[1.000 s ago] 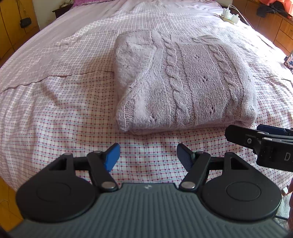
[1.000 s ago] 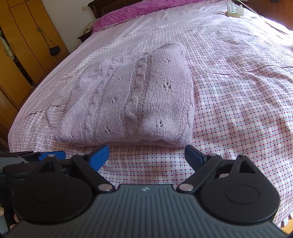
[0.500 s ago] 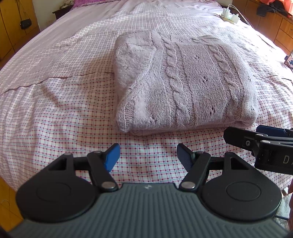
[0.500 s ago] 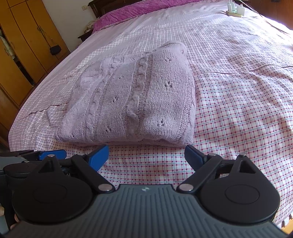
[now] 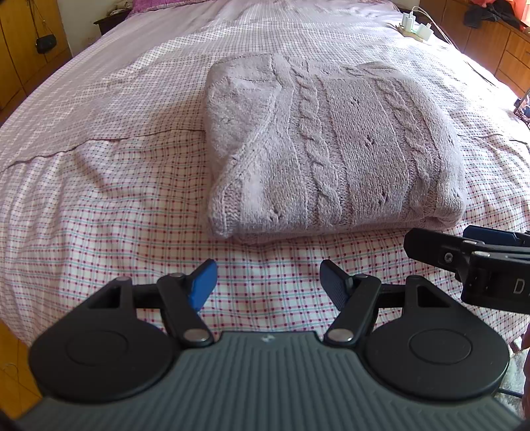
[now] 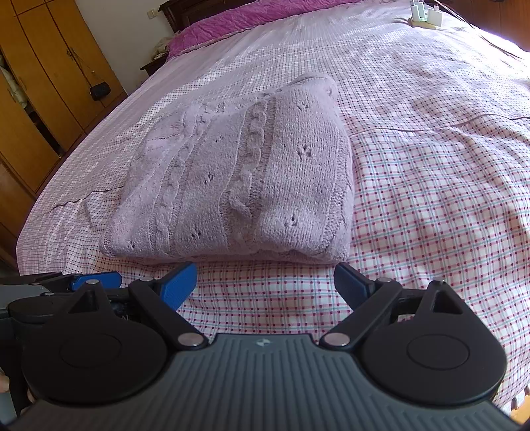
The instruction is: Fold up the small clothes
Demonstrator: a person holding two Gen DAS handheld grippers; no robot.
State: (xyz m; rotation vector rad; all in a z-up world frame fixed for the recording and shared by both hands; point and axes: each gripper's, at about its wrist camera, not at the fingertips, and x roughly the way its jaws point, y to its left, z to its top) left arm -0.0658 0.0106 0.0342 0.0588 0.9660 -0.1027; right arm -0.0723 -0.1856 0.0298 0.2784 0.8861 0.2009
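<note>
A lilac cable-knit sweater (image 5: 331, 146) lies folded into a thick rectangle on the checked bedsheet (image 5: 109, 215); it also shows in the right wrist view (image 6: 238, 179). My left gripper (image 5: 266, 281) is open and empty, just short of the sweater's near edge. My right gripper (image 6: 263, 281) is open and empty, also just short of the near edge. Each gripper shows at the side of the other's view: the right one (image 5: 470, 258) and the left one (image 6: 66, 285).
A white power strip with chargers (image 5: 415, 28) lies at the far right of the bed. Wooden wardrobes (image 6: 39, 99) with a small black bag (image 6: 99, 91) stand left. A purple pillow (image 6: 251, 20) is at the bed head. Wooden drawers (image 5: 497, 43) stand right.
Both grippers have drawn back very slightly from the sweater and stay open. The sweater has not moved.
</note>
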